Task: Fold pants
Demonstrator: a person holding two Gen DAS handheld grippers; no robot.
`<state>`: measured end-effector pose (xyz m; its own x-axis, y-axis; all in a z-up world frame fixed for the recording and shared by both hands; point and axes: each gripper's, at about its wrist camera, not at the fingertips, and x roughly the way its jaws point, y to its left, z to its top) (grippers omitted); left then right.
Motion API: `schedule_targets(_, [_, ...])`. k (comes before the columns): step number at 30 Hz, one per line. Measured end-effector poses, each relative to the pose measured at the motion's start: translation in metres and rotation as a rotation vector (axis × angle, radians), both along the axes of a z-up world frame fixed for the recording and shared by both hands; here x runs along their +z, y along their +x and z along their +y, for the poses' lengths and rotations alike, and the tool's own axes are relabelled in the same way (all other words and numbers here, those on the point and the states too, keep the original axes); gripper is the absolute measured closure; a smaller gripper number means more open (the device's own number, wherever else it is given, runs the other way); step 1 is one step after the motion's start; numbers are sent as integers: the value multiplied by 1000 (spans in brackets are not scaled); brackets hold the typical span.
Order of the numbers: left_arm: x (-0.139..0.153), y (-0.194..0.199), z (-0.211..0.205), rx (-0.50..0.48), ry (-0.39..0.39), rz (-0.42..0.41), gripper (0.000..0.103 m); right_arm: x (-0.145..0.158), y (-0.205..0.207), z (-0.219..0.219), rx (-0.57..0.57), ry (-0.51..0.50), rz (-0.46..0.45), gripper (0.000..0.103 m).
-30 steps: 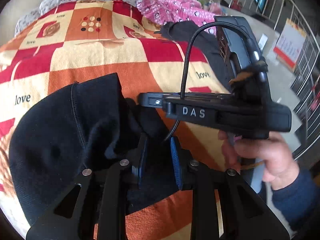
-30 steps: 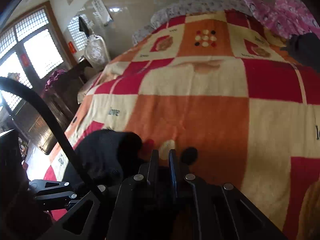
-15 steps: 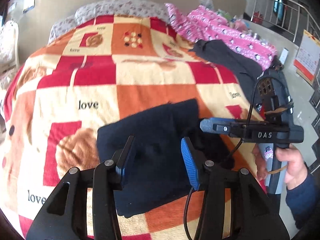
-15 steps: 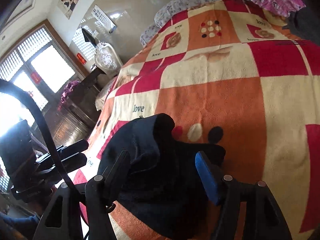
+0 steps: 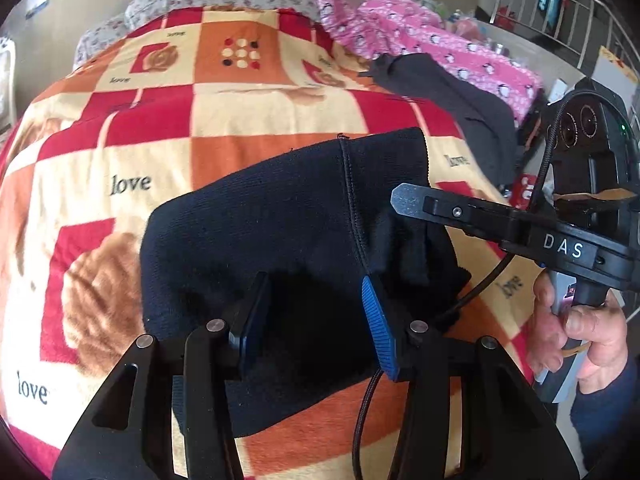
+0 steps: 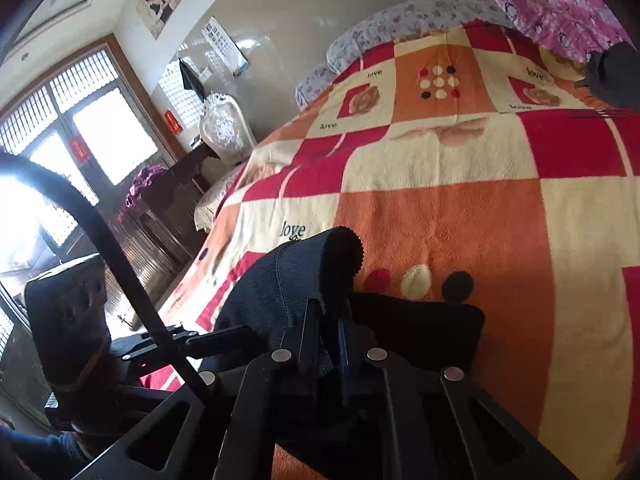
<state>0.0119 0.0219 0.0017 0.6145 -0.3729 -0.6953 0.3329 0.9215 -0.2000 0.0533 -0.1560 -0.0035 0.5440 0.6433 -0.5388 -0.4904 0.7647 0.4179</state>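
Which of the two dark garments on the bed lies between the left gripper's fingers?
The navy knit pants, folded on the checked blanket right at the camera. The other, a grey garment, lies farther off beside the pink bedding.

I see matt, fine-ribbed knit pants point(image 5: 280, 220) on a fuzzy fleece blanket point(image 5: 260, 112); my left gripper point(image 5: 312, 320) looks matt plastic.

The folded dark pants point(image 5: 288, 216) lie on the checked blanket point(image 5: 248, 120) of the bed. The left tool point(image 5: 312, 316) hangs over them, jaws parted, fabric between but not pinched. At right a hand point(image 5: 580, 332) holds the right tool point(image 5: 404, 198), its tip over the pants' edge.
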Motion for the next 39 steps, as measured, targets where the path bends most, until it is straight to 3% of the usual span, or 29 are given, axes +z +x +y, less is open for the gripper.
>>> schedule_targets(3, [2, 1, -15, -30, -7, 0, 57, 3, -7, -16, -53, -38, -12, 97])
schedule_targets(7, [-12, 6, -33, -22, 38, 20, 57, -31, 3, -32, -153, -110, 64, 97])
schedule_targets(10, [-16, 6, -38, -4, 70, 10, 57, -49, 6, -41, -191, -94, 91, 95])
schedule_targets(14, [-10, 3, -39, 20, 103, -18, 57, -37, -1, -41, -249, -157, 78, 79])
schedule_targets(18, [-2, 1, -33, 59, 112, -54, 57, -15, -15, -34, -282, -218, 14, 78])
schedule_targets(27, [2, -1, -10, 132, 122, -63, 57, 2, -34, -1, -239, -278, -56, 77])
schedule_targets(30, [1, -3, -2, 151, 120, -58, 57, -2, -36, 6, -240, -270, -42, 68])
schedule_targets(32, [1, -4, 2, 162, 115, -55, 57, -4, -38, 10, -240, -258, -32, 55])
schedule_targets(39, [-3, -4, 16, 192, 91, -26, 56, -7, -39, 27, -208, -297, -35, 55])
